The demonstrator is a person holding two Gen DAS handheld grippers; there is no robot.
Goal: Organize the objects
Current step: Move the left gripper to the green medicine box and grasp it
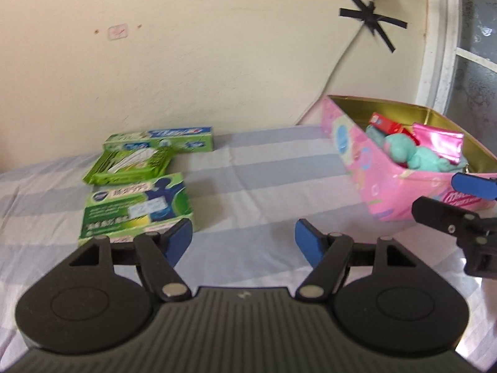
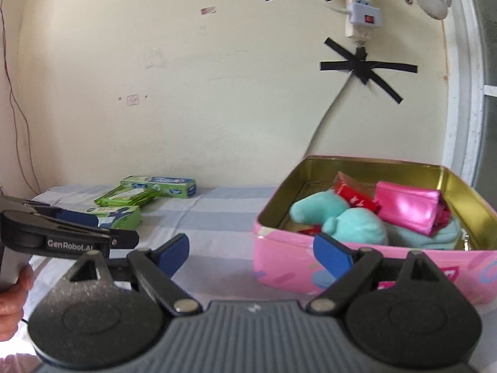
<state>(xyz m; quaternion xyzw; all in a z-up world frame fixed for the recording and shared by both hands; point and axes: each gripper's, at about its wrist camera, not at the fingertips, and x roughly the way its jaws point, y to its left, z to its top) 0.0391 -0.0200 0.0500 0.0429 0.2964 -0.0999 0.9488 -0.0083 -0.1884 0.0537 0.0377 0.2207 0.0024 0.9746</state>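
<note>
Jaws, left gripper point(image 1: 243, 238): spread wide, blue pads apart with nothing between them, only striped cloth showing in the gap.
Jaws, right gripper point(image 2: 251, 253): likewise wide apart and empty (its right pad overlapped the tin's near wall in the view, contact not clear).
Left gripper pose: held low and level over the striped sheet point(image 1: 254, 186), pointing toward the wall; in the right wrist view it appeared side-on at 9 o'clock, with the person's hand point(image 2: 14, 298) gripping it from below.
Right gripper pose: level, aimed at the tin's near left corner; seen at 3 o'clock in the left wrist view.
Pink tin point(image 2: 289, 267): open, gold inside, standing on the sheet at 2 o'clock from the left gripper, just beside the right gripper's pads.
Tin contents: a mint plush toy point(image 2: 341, 217), a shiny pink pouch point(image 2: 407, 206) lying over it, a red packet point(image 2: 351, 192) behind.
Green box point(image 1: 136, 208): flat on the sheet at 10 o'clock from the left gripper, its near corner just behind the left pad.
Green sachet pack point(image 1: 130, 164): beyond the box, tilted.
Toothpaste box point(image 1: 167, 140): farthest back, near the wall, touching the sachet pack (or very nearly).
</note>
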